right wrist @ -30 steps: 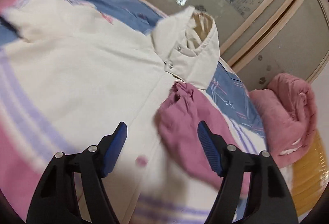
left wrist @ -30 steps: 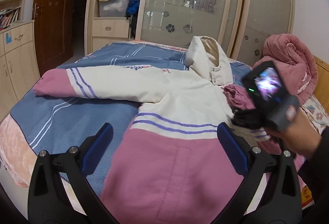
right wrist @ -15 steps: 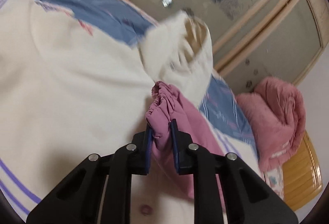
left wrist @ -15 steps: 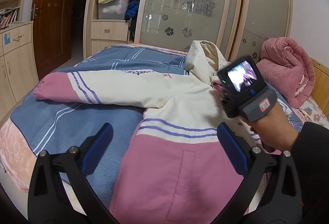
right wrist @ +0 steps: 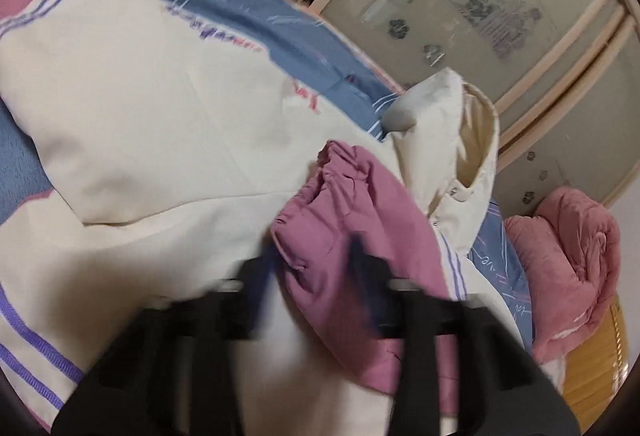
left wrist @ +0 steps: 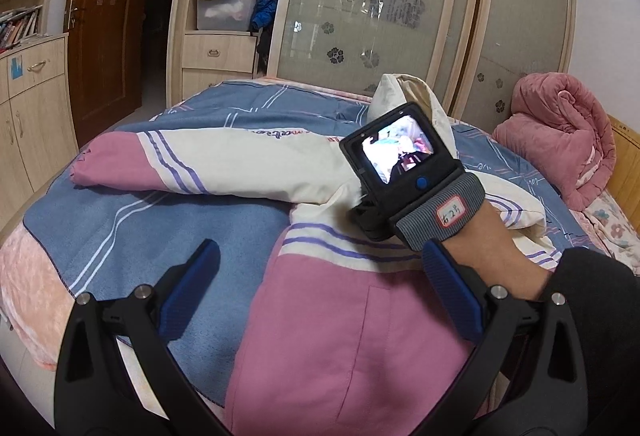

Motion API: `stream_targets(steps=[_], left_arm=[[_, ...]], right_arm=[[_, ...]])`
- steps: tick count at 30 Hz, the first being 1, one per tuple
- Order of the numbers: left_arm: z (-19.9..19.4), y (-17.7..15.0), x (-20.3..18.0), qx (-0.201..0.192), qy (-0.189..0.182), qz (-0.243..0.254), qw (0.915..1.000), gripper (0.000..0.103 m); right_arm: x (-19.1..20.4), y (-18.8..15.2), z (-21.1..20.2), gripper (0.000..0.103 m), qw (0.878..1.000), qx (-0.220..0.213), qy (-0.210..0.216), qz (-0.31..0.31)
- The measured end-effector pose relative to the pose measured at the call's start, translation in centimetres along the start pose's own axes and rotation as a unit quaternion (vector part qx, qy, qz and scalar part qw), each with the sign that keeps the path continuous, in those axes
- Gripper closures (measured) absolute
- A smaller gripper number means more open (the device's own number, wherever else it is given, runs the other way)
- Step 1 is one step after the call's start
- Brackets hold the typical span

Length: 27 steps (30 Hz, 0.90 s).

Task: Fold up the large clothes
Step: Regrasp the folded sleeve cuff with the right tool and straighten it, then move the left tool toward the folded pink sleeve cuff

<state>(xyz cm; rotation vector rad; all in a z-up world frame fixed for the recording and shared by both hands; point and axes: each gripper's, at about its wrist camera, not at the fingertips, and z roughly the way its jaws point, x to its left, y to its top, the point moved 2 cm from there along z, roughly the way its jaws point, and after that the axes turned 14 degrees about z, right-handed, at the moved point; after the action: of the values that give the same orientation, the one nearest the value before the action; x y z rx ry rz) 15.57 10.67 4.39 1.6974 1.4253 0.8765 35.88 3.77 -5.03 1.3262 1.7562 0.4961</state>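
Soft, puffy jacket (left wrist: 344, 320): best pinched at pink cuff (right wrist: 340, 179), with both jaws apart, right gripper (right wrist: 312, 276) just releasing.

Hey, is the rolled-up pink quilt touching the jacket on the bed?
Apart. The left wrist view shows a strip of blue bedsheet between the pink quilt and the jacket.
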Motion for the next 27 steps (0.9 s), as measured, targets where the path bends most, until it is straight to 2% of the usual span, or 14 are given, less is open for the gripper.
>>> stream_targets(steps=[2, 7, 11, 13, 16, 19, 21, 25, 27], left_arm=[[0.0, 0.1, -0.4, -0.002, -0.002, 0.006, 1.0000, 0.002], [-0.5, 0.4, -1.2, -0.013, -0.010, 0.011, 0.9998, 0.002], [-1.7, 0.5, -1.8, -0.028, -0.027, 0.008, 0.9992, 0.002], [-2.2, 0.5, -2.4, -0.033, -0.033, 0.016, 0.9988, 0.002], [-2.3, 0.2, -3.4, -0.029, -0.037, 0.031, 0.9984, 0.002], [-1.8, -0.3, -4.3, -0.016, -0.047, 0.037, 0.9981, 0.002], [-1.6, -0.6, -4.8, -0.008, -0.055, 0.041, 0.9976, 0.002], [-1.0, -1.5, -6.2, 0.012, -0.069, 0.048, 0.9964, 0.002], [-0.9, -2.0, -6.9, 0.023, -0.080, 0.051, 0.9952, 0.002]], right_arm=[[-0.1, 0.2, -1.8, 0.005, 1.000, -0.024, 0.011, 0.005], [-3.8, -2.1, -9.3, 0.001, 0.993, -0.085, 0.068, 0.043], [-10.2, -7.2, -13.8, 0.001, 0.988, -0.101, 0.065, 0.092], [-14.3, -10.7, -16.3, 0.001, 0.981, -0.109, 0.086, 0.136], [-18.7, -15.4, -19.4, 0.001, 0.972, -0.111, 0.097, 0.182], [-22.0, -20.1, -22.1, 0.001, 0.966, -0.119, 0.058, 0.220], [-23.2, -22.2, -23.3, 0.001, 0.960, -0.119, 0.047, 0.248], [-25.4, -24.8, -22.8, 0.001, 0.940, -0.089, 0.059, 0.324], [-25.7, -25.2, -21.6, 0.001, 0.938, -0.058, 0.067, 0.336]])
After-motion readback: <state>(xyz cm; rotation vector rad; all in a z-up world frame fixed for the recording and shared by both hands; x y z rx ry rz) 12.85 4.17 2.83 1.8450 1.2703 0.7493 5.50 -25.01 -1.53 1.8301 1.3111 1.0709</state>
